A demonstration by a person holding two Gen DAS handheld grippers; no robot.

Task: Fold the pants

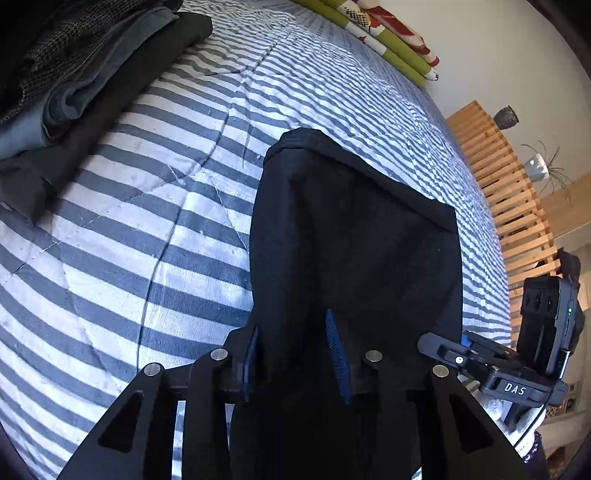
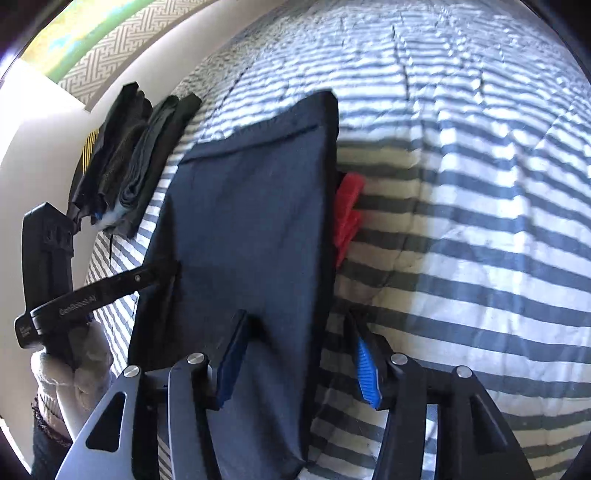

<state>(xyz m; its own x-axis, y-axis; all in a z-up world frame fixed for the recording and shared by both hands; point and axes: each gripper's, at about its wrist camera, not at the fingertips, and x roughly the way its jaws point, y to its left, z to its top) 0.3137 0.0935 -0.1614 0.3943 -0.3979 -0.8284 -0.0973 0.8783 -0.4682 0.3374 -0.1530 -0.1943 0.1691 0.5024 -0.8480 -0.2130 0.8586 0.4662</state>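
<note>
Dark navy pants [image 1: 354,229] lie folded into a compact rectangle on the striped bedspread [image 1: 147,229]. My left gripper [image 1: 295,354] is over their near end, its blue pads apart with dark cloth between them. In the right wrist view the pants [image 2: 251,221] fill the middle. My right gripper [image 2: 299,369] straddles their near right edge, one pad on the cloth and the other over the bedspread [image 2: 461,258], with a gap showing. The right gripper [image 1: 436,343] also reaches in from the right of the left wrist view. The left gripper [image 2: 162,275] pokes at the pants' left edge.
A stack of folded dark and grey clothes [image 1: 74,74] sits at the far left of the bed, also in the right wrist view [image 2: 136,158]. A red ridged plastic piece [image 2: 347,214] lies beside the pants' right edge. Green and red pillows [image 1: 388,33] and a wooden slatted frame [image 1: 509,192] border the bed.
</note>
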